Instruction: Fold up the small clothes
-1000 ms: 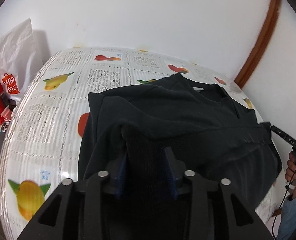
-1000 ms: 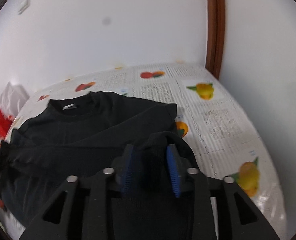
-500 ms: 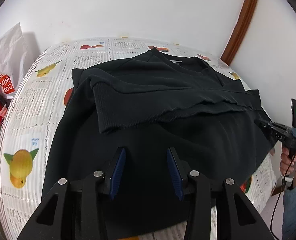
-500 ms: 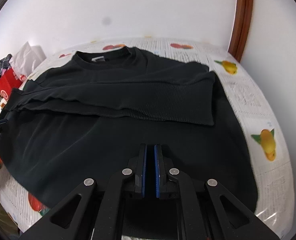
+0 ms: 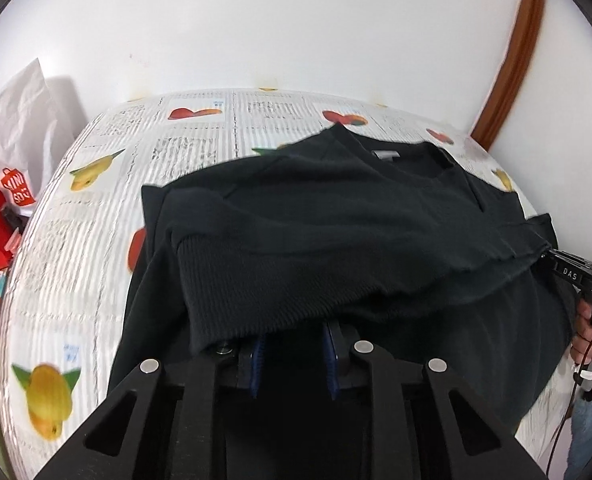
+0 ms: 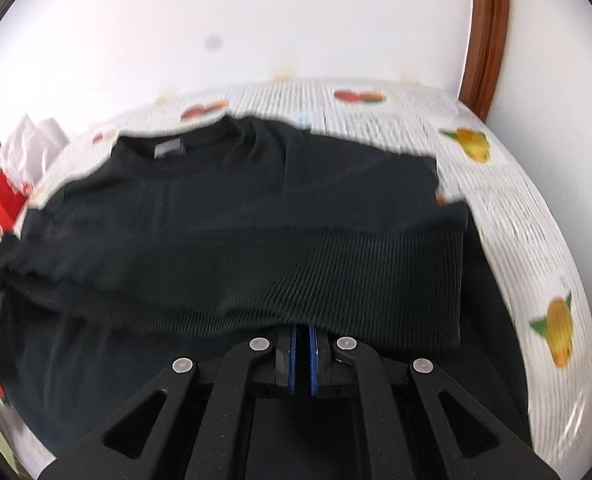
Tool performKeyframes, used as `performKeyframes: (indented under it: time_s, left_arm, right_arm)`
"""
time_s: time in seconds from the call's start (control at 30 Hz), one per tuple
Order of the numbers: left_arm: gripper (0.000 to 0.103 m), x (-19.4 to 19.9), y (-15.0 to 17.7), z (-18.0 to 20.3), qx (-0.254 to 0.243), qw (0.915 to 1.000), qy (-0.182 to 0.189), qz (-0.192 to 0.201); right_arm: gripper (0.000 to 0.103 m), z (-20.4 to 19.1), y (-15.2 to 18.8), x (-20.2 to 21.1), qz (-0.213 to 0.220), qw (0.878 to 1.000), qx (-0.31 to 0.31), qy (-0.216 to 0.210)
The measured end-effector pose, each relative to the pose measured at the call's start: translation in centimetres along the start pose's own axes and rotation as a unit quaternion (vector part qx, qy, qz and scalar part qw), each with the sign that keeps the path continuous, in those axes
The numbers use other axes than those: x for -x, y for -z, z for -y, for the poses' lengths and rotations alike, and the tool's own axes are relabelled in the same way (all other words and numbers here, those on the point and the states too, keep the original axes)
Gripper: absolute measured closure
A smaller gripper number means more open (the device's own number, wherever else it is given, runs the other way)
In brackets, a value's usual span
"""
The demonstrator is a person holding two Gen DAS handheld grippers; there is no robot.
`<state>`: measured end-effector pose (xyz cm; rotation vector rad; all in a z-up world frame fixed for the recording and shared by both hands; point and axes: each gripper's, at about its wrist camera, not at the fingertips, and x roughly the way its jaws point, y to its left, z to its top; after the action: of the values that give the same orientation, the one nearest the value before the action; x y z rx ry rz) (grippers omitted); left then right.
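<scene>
Though sweater (image 5: 335, 240) hides both tips, right gripper (image 6: 303, 332) is closed — left gripper (image 5: 294, 334), just closing, grip unclear.

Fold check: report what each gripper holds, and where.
Cannot tell: left gripper, jaws just closing, and shut right gripper hide their tips under black sweater's ribbed fold.

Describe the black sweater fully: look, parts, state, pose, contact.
The black sweater is a dark knit with a round ribbed collar, a grey neck label and ribbed sleeves. It lies on the fruit-print tablecloth, collar toward the wall, both sleeves folded across its chest. Its near hem covers the tips of both tools; whether either grips fabric cannot be told.
</scene>
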<state>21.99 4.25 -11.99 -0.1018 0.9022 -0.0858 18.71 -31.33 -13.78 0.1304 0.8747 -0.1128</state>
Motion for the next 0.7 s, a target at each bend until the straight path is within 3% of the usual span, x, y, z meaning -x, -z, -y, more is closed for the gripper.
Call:
performKeyframes:
  time_s: [0.17,0.37,0.5,0.7]
  left_arm:
    - [0.081,-2.1,-2.8,-0.5,0.006,0.9999,0.000,0.008]
    - [0.081,-2.4,-4.3,-2.1,0.019,0.9997,0.003,0.014]
    - [0.075,-2.0,-4.3,-3.5,0.014,0.9998,-0.004,0.016]
    - [0.075,-3.2,-5.0,-3.7,-0.016,0.9997,-0.019,0.008]
  right_arm:
    - [0.097,0.8,-3.7,-1.9,0.016,1.000,-0.019,-0.016]
    - [0.094,1.8,-5.8,-1.5,0.048,0.999,0.005,0.008]
    - [0.057,3.3,-6.1,-2.1,0.047,0.998,0.024,0.024]
    - [0.056,3.9,-6.8,-4.4,0.022,0.999,0.030,0.028]
